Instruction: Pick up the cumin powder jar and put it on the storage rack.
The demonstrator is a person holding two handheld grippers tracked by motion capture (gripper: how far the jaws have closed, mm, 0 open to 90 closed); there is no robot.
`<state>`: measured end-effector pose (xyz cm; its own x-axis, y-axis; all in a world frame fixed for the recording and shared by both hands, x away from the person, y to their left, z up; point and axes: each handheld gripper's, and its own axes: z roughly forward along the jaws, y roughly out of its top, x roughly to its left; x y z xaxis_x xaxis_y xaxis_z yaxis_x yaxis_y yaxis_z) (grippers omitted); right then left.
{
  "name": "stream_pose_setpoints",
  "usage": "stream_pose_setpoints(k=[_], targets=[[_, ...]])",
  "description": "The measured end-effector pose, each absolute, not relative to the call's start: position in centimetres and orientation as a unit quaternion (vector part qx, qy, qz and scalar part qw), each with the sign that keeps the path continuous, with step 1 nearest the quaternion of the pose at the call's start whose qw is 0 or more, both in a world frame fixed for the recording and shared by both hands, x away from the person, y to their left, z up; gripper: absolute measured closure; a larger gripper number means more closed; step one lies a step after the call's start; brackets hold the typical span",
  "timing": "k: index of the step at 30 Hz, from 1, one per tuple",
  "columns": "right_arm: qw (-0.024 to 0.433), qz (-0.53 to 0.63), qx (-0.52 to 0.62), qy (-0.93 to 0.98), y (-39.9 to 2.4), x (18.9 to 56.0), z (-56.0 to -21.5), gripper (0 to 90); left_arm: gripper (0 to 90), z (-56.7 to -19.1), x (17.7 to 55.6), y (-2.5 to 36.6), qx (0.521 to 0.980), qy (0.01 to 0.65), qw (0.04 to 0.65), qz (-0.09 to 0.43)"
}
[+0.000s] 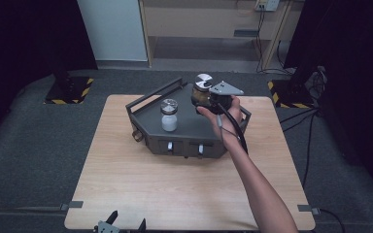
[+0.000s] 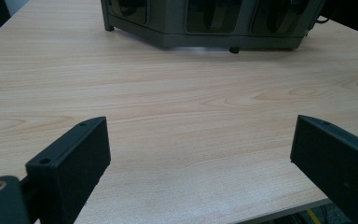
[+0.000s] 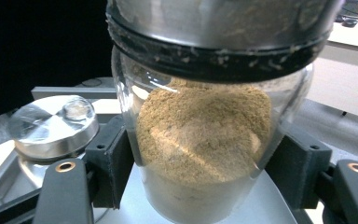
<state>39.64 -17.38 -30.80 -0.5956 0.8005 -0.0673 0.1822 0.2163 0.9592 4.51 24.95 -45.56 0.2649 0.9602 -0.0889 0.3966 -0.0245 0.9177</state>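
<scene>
The right gripper (image 3: 196, 163) pinches the upright jar of brown powder (image 3: 200, 135) between its jaws, over the rack's (image 1: 145, 121) far right, the white-filled jar (image 1: 169, 115) lying leftward, while the left gripper (image 2: 200, 154) rests spread, well apart.

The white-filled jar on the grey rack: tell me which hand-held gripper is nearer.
Right. The right hand-held gripper, shut on the brown-powder jar, is beside the white-filled jar; the left hand-held gripper sits at the table's near edge.
</scene>
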Motion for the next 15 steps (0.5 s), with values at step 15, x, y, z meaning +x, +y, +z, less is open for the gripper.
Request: stream_pose_setpoints(k=[15], targets=[[0.283, 0.499, 0.372, 0.73, -15.9, 42.9, -33.3, 30.7, 3.9, -45.8, 4.4, 25.2, 0.645, 0.522, 0.469, 0.302]])
